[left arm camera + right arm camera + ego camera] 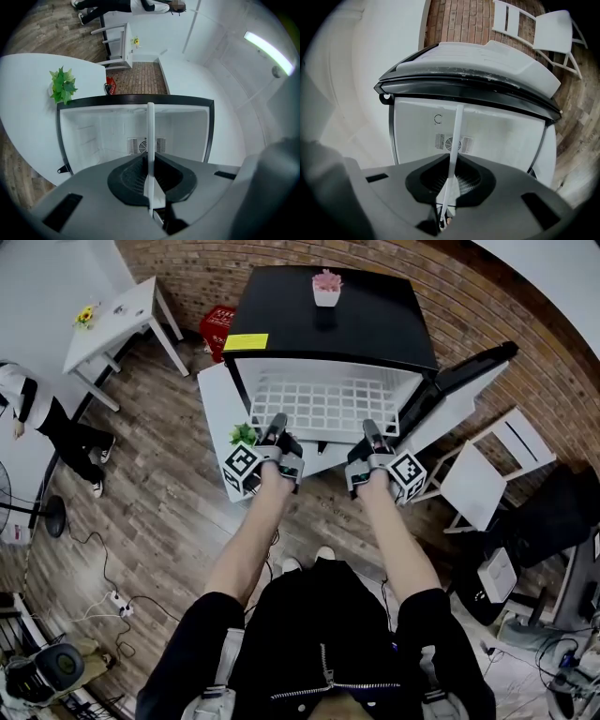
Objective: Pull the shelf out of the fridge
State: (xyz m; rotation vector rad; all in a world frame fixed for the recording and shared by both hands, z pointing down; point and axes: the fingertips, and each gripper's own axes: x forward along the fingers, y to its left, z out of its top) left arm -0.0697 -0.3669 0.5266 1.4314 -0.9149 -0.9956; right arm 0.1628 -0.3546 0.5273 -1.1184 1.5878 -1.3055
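Left tongs [278,434]: jaws clamped on the shelf's [328,401] front edge.
Right tongs [372,434]: jaws clamped on the same edge.
Left forearm [249,538], right forearm [397,538]: bare, stretched forward, side by side.

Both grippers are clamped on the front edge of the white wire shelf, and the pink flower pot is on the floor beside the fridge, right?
Not quite: the head view shows the pink flower pot on top of the black fridge, not beside it. The left gripper and right gripper are indeed both clamped on the front edge of the white wire shelf.
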